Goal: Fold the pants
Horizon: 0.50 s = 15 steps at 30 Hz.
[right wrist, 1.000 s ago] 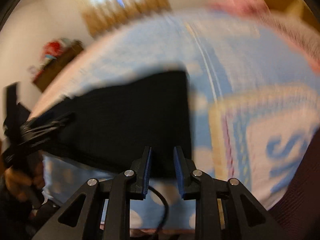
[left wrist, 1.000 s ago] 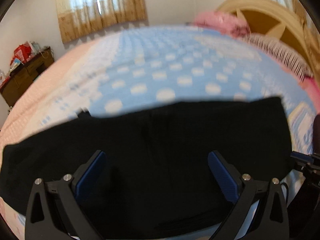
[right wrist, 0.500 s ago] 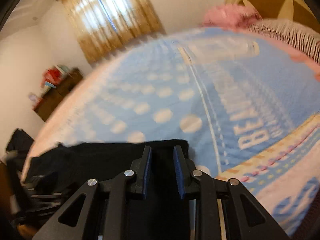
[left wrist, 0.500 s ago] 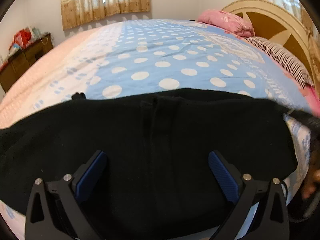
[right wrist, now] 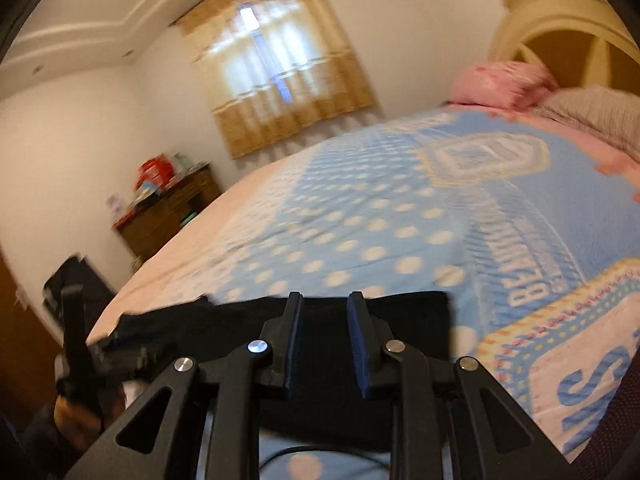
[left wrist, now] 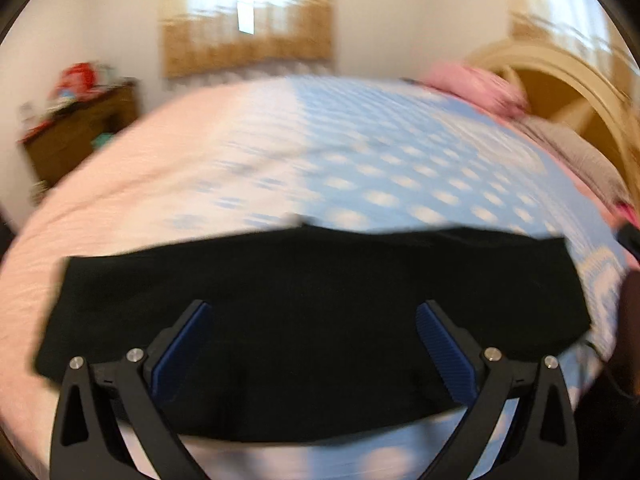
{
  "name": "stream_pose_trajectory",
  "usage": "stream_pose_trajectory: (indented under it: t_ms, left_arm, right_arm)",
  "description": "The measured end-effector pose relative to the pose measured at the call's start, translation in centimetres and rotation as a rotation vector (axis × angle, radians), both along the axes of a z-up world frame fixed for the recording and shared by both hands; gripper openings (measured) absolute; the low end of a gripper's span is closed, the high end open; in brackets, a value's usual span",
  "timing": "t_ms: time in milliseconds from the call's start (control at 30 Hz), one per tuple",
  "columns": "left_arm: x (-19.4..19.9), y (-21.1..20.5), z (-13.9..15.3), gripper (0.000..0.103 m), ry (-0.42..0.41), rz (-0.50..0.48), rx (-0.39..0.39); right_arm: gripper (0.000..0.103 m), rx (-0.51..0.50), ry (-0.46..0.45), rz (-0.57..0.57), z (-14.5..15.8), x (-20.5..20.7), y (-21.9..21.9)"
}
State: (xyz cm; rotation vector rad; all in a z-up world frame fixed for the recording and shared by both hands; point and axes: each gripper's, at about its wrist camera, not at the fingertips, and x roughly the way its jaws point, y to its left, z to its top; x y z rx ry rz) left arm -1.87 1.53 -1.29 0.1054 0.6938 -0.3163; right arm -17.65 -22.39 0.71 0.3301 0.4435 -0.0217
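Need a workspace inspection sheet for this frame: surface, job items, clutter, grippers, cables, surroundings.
Surface: bed with blue dotted and pink cover.
Job's things: black pants lying flat as a folded band near the bed's front edge.
Clutter: nothing seen on the bed near the pants.
Grippers: left gripper wide open above the pants; right gripper narrowly open, nothing gripped.
Cables: black cable below the right gripper.
Surroundings: pillows, headboard, curtain, cabinet.
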Motion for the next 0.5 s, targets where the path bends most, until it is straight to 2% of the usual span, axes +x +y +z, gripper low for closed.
stream_pose_trajectory:
  t_ms: [67,133,200,267,367,400,500]
  left_arm:
    - [0.4,3.4,0.7,0.103,-0.038,0.101,-0.009]
    - [1.0,7.7,1.2,0.103,-0.064,0.223,-0.039]
    - [1.6,11.7,1.1,0.103,-0.059,0.344,-0.071]
    - [1.9,14.7,0.6,0.103,-0.041,0.418,-0.118]
    - [2.3,18.5,-0.8,0.103,0.017,0.503,-0.242]
    - [2.6,19.5,-1.7,0.102,0.053,0.510,-0.306]
    - [3.1,19.8,-3.5,0.100,0.122,0.488,-0.400]
  right_arm:
    - [0.025,-0.030,-0.013,0.062,0.8,-0.3,2.0]
    - [0.025,-0.014,-0.020,0.158,1.5,0.1,4.1]
    - [0.025,0.085,-0.021,0.269,1.5,0.7,5.9]
    - [0.025,0.226,-0.008,0.392,0.9,1.5,7.7]
    - [0.025,0.342,0.025,0.500,-0.6,2.2,10.6]
    - [0.026,0.337,0.059,0.535,-1.2,2.5,12.0]
    - [0.026,0.219,0.122,0.561,-1.8,2.6,15.0]
